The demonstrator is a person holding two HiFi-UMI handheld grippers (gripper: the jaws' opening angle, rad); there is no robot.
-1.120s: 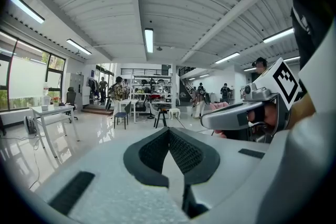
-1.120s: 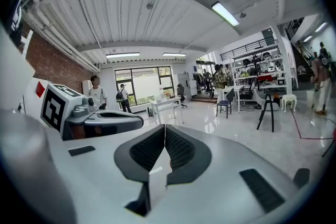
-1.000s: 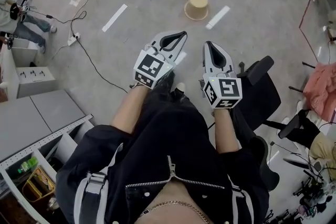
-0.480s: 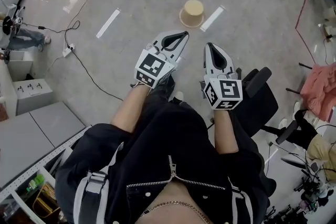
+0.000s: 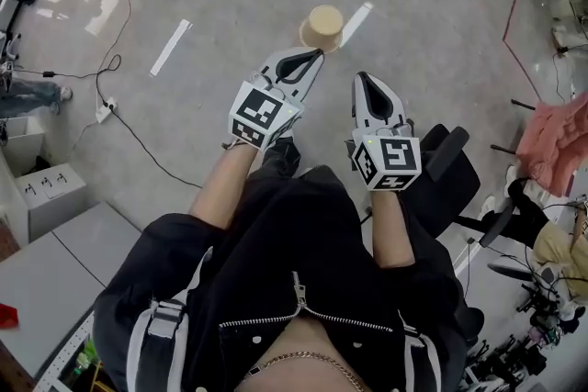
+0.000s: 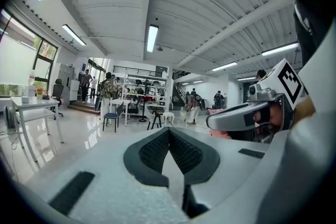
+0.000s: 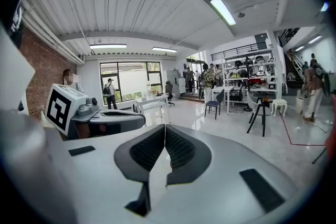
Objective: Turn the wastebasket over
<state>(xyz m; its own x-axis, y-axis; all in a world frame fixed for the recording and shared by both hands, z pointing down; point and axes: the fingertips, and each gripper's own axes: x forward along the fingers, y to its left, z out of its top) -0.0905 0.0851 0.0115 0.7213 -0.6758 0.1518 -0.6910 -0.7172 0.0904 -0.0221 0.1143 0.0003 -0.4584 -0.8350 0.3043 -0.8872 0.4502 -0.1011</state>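
A beige wastebasket [image 5: 323, 26] stands on the grey floor ahead of me in the head view, its wider end apparently down. My left gripper [image 5: 315, 56] is held out in front of the person's body, jaws shut and empty, its tip just short of the basket in the picture. My right gripper [image 5: 365, 79] is beside it, also shut and empty, a little further back. The left gripper view shows its own jaws [image 6: 169, 131] closed and the right gripper [image 6: 247, 115] alongside. In the right gripper view the jaws [image 7: 165, 126] are closed. Neither gripper view shows the basket.
White tape strips [image 5: 171, 46] mark the floor. A black cable [image 5: 138, 138] runs to a power strip [image 5: 104, 110] at the left. A black office chair [image 5: 446, 174] stands at the right, with pink cloth [image 5: 551, 142] beyond. Tables, chairs [image 7: 261, 110] and people are far off.
The person has walked forward with both grippers held out. The wastebasket now lies much nearer the left gripper's tip in the head view. Both jaws stay closed.
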